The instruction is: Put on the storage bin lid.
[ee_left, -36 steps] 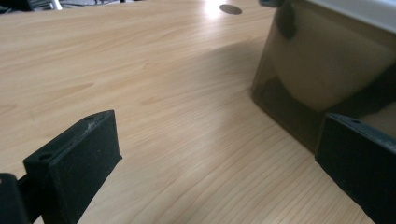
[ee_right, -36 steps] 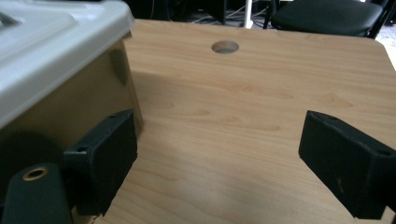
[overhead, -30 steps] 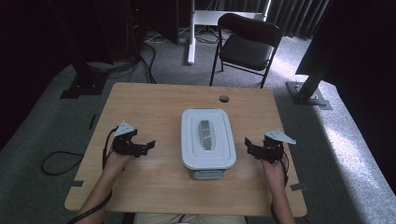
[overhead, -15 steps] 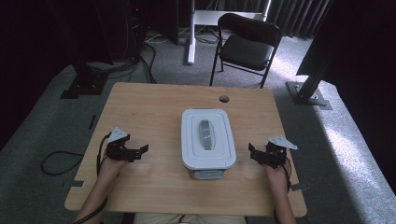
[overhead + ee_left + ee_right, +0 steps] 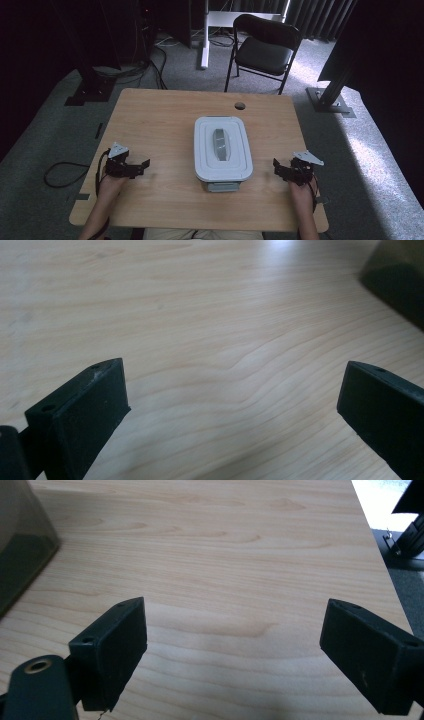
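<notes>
The box (image 5: 223,149), a pale grey plastic container with its lid (image 5: 222,145) seated flat and a darker grey handle (image 5: 219,144) running along the top, stands near the middle of the wooden table (image 5: 165,115), a little toward the person's edge. As far as the pictures show, nothing has been done to it: the lid is on, the front latch at the box's six o'clock end looks shut, and neither tool touches it. So the work seems to stand at its very start or at a pause, with any opening, lifting or moving of the box left to do.

The left gripper (image 5: 140,164) lies low over the table at the box's nine o'clock, well apart from it, with the person's hand behind it and the forearm coming up from the table's near edge. Its jaws stand wide apart with only bare wood between them, as the left gripper view makes plain; a dark corner of the box (image 5: 397,285) shows at two o'clock in that view. The right gripper (image 5: 276,167) sits at the box's four o'clock, near its front right corner but clear of it, jaws likewise spread wide and holding nothing. In the right gripper view the box's smoky side (image 5: 22,545) shows at ten o'clock. Both tools point inward toward the box, roughly level with its near end, mirror images of each other.

A black folding chair (image 5: 265,47) stands beyond the table at twelve o'clock.
</notes>
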